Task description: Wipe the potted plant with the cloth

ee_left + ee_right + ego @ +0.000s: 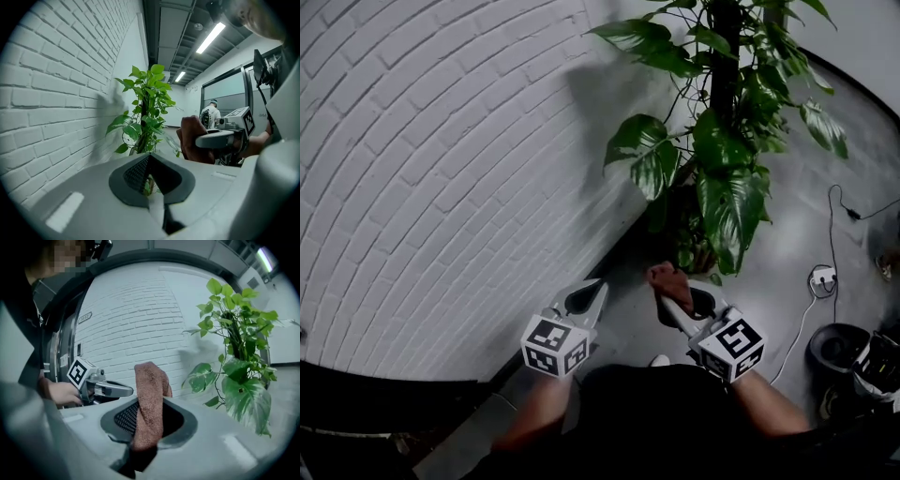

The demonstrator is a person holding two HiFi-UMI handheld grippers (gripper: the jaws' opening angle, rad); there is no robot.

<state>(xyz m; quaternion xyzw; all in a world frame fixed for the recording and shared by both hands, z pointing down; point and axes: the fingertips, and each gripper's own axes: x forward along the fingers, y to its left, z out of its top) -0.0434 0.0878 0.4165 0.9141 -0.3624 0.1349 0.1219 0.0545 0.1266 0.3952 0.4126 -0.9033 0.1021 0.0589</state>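
- The white brick wall point(441, 187) fills the left side: painted, matte and hard, with raised mortar lines. It meets the grey floor just behind the plant.
- The left gripper point(591, 294) points forward near the wall's foot. Its grey plastic jaws are closed together with nothing between their dark meshed pads, leaving it free to steady a leaf from below.
- The right gripper point(667, 302), just beside it, pinches the cloth point(150, 394) at its lower end. The free end stands up above the jaws in a rolled fold.
- The cloth is reddish-brown terry with a nubby pile. It is probably light, soft and floppy, so it is likely to drape over a leaf rather than scrape it.
- The potted plant point(722, 141) stands ahead and to the right, well apart from both grippers. Its leaves are broad, glossy, heart-shaped and streaked with pale green, borne on thin stalks around a dark upright pole.
- The leaves look thin and springy and would likely bend or tear under a hard rub. Each is best supported at the blade, not the stalk.
- The pot is hidden under the foliage.
- A thin cable point(831, 234) trails across the floor at the far right.
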